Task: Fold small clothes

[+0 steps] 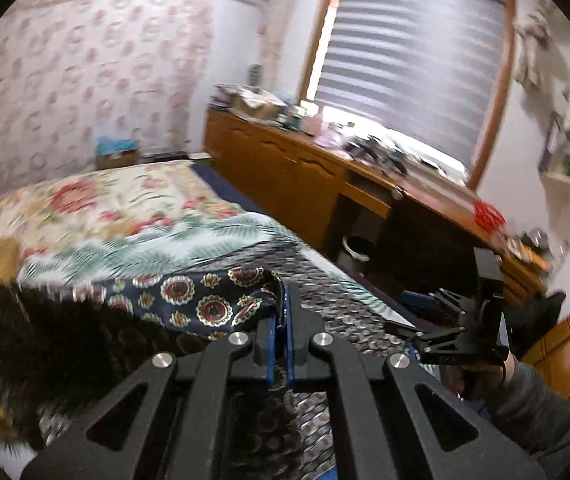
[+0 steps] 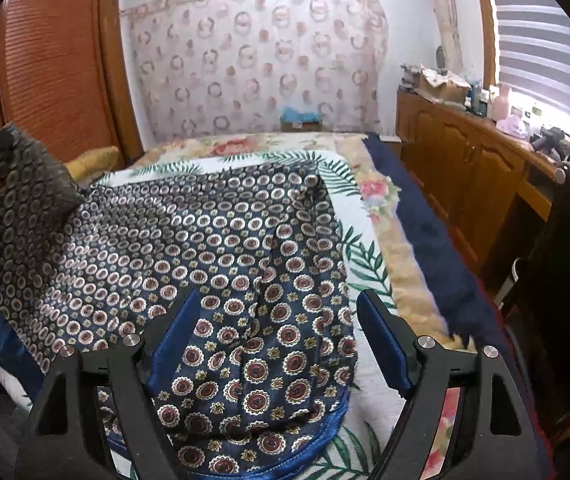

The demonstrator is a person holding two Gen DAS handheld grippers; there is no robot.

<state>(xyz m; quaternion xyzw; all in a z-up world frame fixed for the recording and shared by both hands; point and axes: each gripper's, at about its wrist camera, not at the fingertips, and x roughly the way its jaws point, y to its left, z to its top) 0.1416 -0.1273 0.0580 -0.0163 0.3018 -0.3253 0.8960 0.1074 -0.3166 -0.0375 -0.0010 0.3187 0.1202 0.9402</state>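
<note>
A bed [image 2: 369,184] covered in a floral quilt is filling most of the room, with a leaf-print sheet [image 2: 365,256] lying over it. Along the window side a long wooden cabinet [image 2: 457,160] is running under striped blinds [image 1: 413,52], its top crowded with clutter.

On the sheet a navy garment [image 2: 221,264], printed with round medallions and edged in blue, is lying mostly spread out. Its far left corner is hanging lifted off the bed, showing a duller reverse side.

The left gripper [image 1: 281,312] is pinching that raised cloth, its blue pads pressed together on a fold of it. The right gripper [image 2: 279,344] is hovering just above the near part of the garment, its jaws standing wide with the fabric lying below them, unpinched. In the left wrist view a grey sleeve [image 1: 545,400] is showing behind it.
</note>
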